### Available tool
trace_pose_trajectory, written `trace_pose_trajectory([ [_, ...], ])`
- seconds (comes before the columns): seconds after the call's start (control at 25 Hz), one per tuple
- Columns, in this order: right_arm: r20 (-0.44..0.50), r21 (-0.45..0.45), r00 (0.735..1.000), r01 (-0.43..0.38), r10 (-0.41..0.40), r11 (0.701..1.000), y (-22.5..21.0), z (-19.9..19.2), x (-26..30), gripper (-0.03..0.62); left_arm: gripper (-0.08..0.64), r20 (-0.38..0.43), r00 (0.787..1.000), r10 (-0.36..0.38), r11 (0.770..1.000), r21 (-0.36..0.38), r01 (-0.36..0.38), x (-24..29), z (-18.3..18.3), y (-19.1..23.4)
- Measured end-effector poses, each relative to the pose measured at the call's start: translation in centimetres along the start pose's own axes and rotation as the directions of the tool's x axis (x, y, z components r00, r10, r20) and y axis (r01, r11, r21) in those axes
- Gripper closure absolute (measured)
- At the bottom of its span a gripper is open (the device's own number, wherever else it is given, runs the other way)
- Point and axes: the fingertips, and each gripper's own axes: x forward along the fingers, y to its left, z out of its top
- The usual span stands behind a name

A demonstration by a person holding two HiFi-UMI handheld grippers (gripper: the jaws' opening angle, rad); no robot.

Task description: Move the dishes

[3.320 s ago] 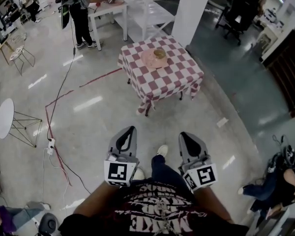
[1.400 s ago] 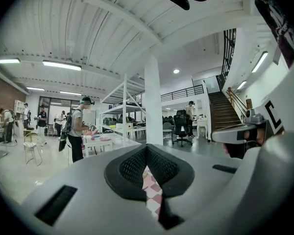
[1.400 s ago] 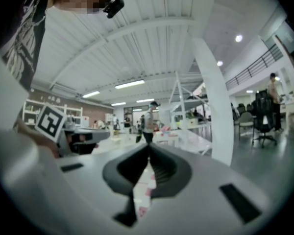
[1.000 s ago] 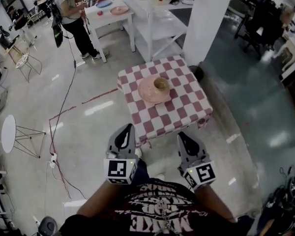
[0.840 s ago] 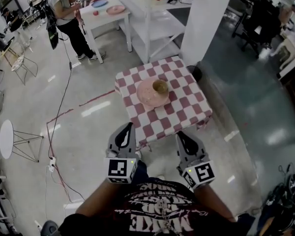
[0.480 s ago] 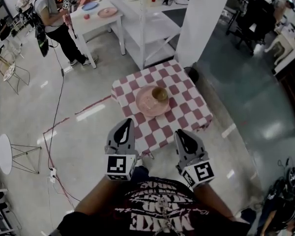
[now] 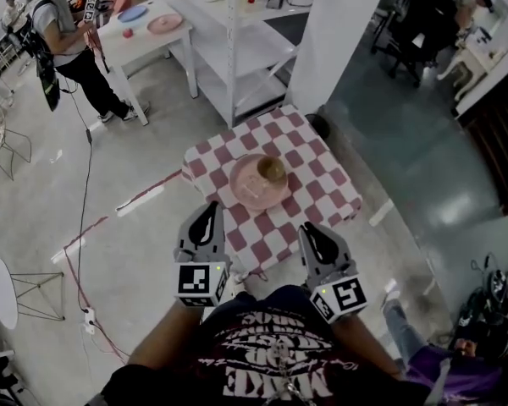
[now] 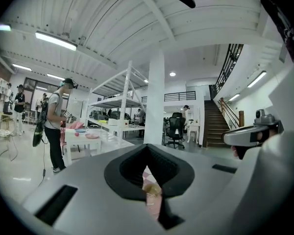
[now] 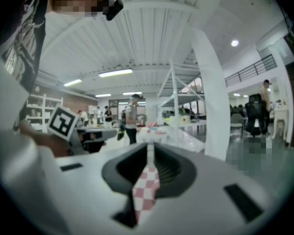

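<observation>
Holding nothing, left gripper [image 7: 208, 211] and right gripper [image 7: 309, 228] both have jaws pressed together, tips aimed at the near edge of the checked table [image 7: 322, 194]. Pink plate [image 7: 252, 189] carrying a tan bowl [image 7: 271, 170] sits mid-table, straight ahead between the two grippers, neither clearly nearer. Both dishes round, no long axis. No readable writing on dishes or cloth.

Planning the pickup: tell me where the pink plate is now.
Head view, middle: the pink plate lies at the centre of the checkered table, a small bowl on its right part.
</observation>
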Motion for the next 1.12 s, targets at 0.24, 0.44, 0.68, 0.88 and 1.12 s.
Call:
trace_pose_trajectory([
  [0.24,-0.04,0.02,0.999,-0.016,0.017,1.0,0.1,-0.6,1.6,0.448,0.535,-0.019,1.0,-0.013,0.999,-0.04,0.012,0.8,-1.0,0.9],
  [0.44,-0.082,0.037,0.996,-0.017,0.02,0.999,-0.6,-2.1,3.3,0.44,0.535,-0.053,0.998,-0.035,0.999,-0.034,0.033,1.9,-1.7,1.0],
  [0.68,-0.095,0.07,0.994,-0.056,0.062,0.996,-2.5,-2.5,7.0,0.436,0.535,-0.089,0.996,0.011,0.999,-0.032,-0.014,4.1,-2.7,2.4],
  [0.88,-0.13,0.095,0.987,-0.084,0.096,0.992,-5.8,-3.9,11.0,0.419,0.535,-0.178,0.982,0.069,0.997,-0.014,-0.073,7.1,-5.5,4.0],
  [1.12,-0.219,0.121,0.967,-0.101,0.126,0.987,-10.3,-7.5,15.7,0.379,0.535,-0.261,0.962,0.086,0.995,-0.034,-0.098,11.6,-8.1,3.7],
])
